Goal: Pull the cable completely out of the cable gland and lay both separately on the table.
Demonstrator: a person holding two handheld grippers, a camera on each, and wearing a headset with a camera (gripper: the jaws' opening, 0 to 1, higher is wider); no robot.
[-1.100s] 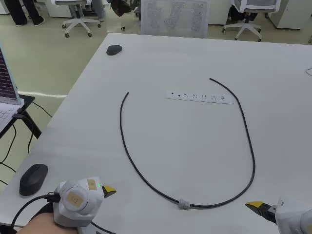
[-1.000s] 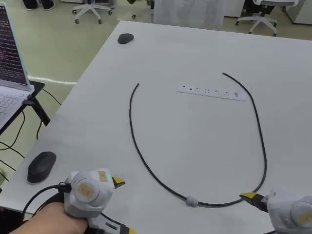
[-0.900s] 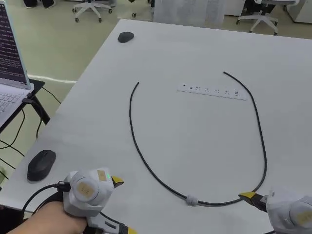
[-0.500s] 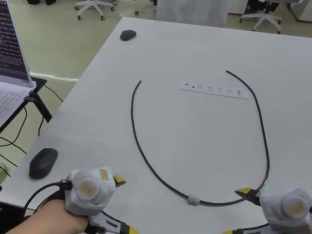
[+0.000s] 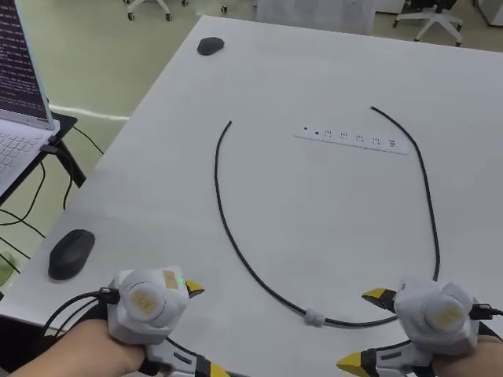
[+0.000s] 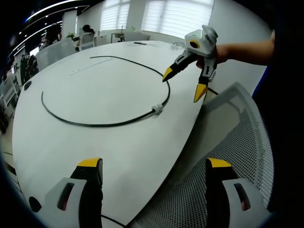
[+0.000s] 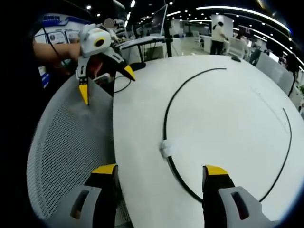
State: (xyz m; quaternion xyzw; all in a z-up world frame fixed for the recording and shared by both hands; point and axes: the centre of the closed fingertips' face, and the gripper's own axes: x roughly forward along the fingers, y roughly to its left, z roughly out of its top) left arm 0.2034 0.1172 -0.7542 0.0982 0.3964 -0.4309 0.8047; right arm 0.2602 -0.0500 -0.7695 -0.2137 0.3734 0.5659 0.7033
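In the head view, the left hand (image 5: 82, 352) is holding the left gripper (image 5: 203, 330) low at the near left edge of the table (image 5: 314, 212). Its jaws are pointing right, spread wide and gripping nothing. The right hand (image 5: 479, 363) is holding the right gripper (image 5: 363, 330) at the near right, with its jaws pointing left, likewise spread and empty. The cable (image 5: 226, 236) is lying on the table in a broad U. The cable gland (image 5: 314, 318) is sitting on it at the bottom of the curve, between the two grippers and nearer the right one.

In the left gripper view, the gripper's own jaws are gaping over the table edge and a mesh chair seat (image 6: 237, 156). The right gripper is hovering beyond the gland, open.

In the right gripper view, its jaws are standing wide apart, and the gland is lying just ahead between them, touching neither tip. The left gripper is hovering at the far left, open.
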